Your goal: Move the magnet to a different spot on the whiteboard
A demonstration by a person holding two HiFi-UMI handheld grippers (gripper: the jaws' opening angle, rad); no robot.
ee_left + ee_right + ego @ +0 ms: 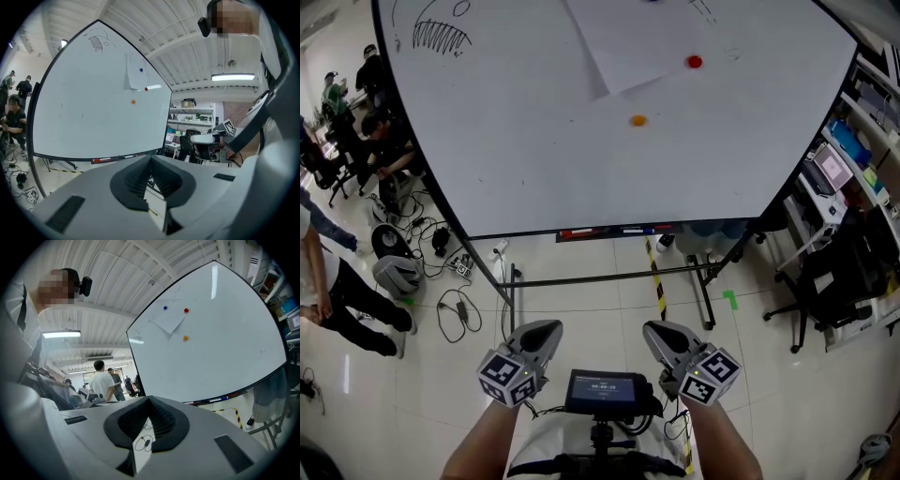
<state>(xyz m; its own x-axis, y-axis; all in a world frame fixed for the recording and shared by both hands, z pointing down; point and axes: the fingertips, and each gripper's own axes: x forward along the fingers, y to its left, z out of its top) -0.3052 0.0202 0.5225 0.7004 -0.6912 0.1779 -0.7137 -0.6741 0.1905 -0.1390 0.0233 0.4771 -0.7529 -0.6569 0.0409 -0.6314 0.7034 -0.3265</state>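
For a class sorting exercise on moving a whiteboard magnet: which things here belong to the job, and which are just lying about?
Job: whiteboard; orange magnet, likely the one to move; left tool and right tool, both shut, empty.
Lying about: red magnet; paper sheet; markers; cables; office chair.

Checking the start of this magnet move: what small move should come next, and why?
Probably raise the right gripper toward the orange magnet, opening it on the way. It and the left gripper hang low, shut and empty, far short of the whiteboard, where that magnet sits alone.
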